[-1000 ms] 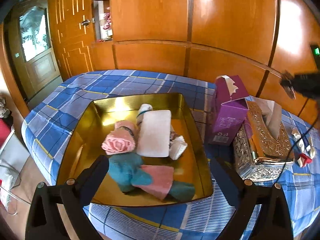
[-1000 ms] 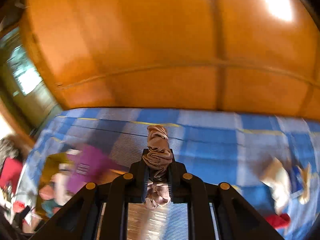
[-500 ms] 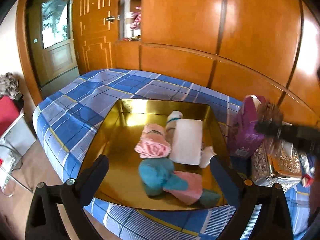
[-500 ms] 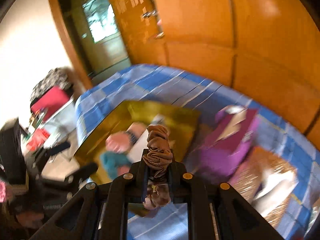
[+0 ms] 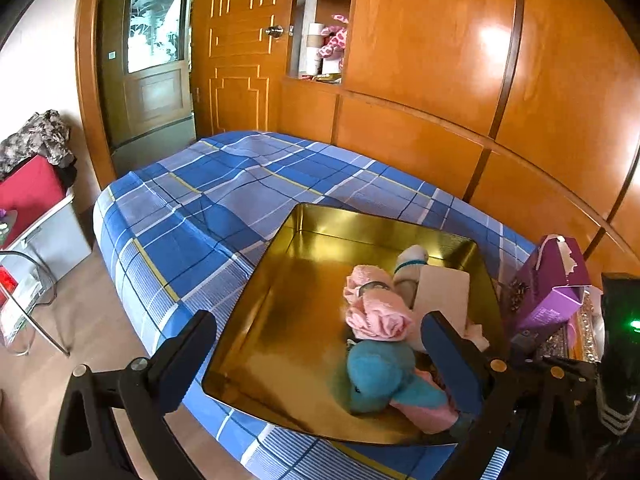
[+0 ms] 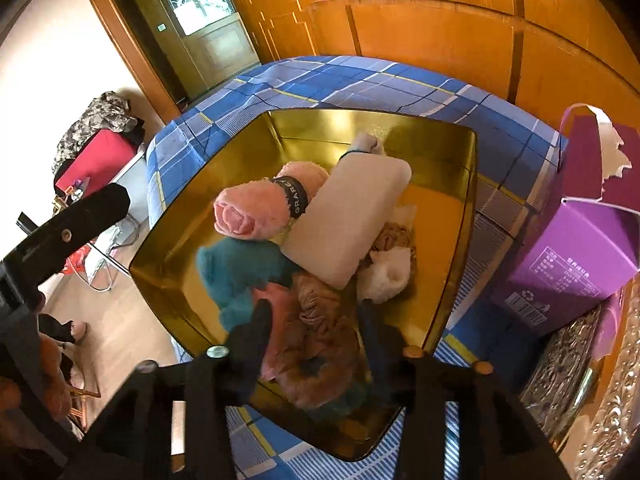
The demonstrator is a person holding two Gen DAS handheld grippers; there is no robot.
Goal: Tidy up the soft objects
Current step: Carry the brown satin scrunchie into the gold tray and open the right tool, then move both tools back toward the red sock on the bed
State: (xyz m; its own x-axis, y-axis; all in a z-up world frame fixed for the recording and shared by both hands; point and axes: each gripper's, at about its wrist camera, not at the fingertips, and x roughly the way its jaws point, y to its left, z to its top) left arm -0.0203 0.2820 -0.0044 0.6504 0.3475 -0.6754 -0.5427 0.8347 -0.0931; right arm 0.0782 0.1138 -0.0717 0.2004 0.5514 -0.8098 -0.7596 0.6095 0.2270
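Right tongs (image 6: 316, 312) opening over gold tray (image 6: 466, 216), brownish cloth bundle (image 6: 320, 320) between jaws, grip loosened. Left tongs (image 5: 320, 356) spread, empty.

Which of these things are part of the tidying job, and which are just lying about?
Job: gold tray; pink rolled towel; teal plush; cream pad; brownish cloth, between the opening right fingers.
Bystanders: purple box; silver tissue holder.
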